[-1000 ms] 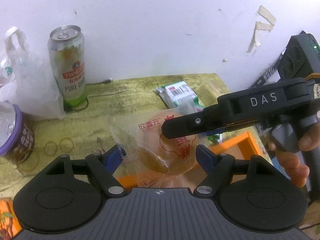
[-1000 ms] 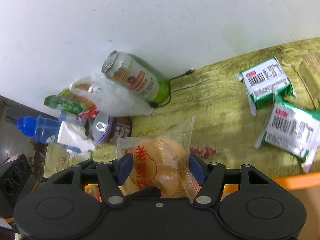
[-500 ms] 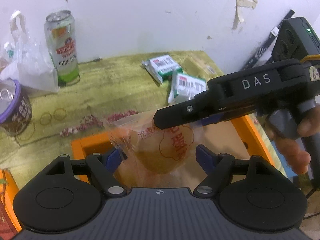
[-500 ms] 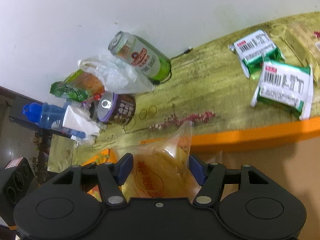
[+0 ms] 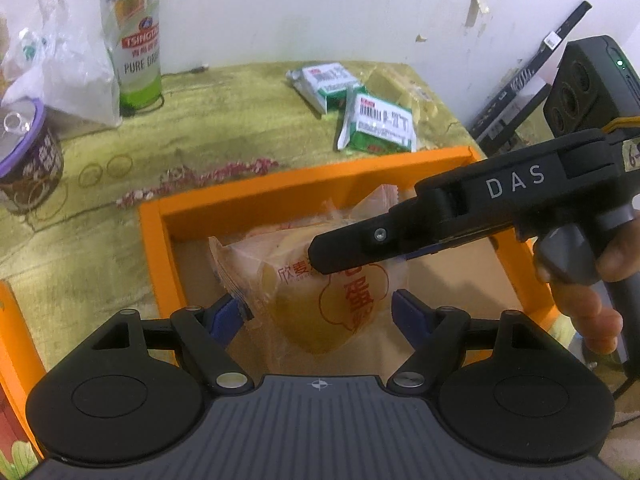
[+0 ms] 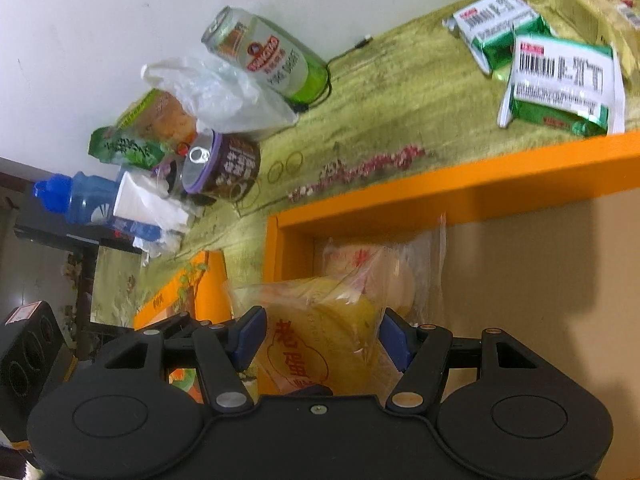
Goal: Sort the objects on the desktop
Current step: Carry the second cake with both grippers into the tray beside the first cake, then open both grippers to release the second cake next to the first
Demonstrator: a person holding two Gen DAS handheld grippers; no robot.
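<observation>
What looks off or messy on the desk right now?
Nothing spilled or damaged. The two green snack packs lie overlapped and askew, loose rubber bands lie near the purple-lidded cup, and a crumpled plastic bag leans on the upright beer can.

Count on the counter: 2 green snack packs (image 5: 326, 84) (image 5: 380, 124), 1 beer can (image 5: 134, 36), 1 purple-lidded cup (image 5: 28, 164), 2 rubber bands (image 5: 90, 169) (image 5: 119, 163), 1 orange box (image 5: 280, 188), 2 wrapped cakes (image 6: 316, 340) (image 6: 360, 260), 1 blue bottle (image 6: 76, 196).
</observation>
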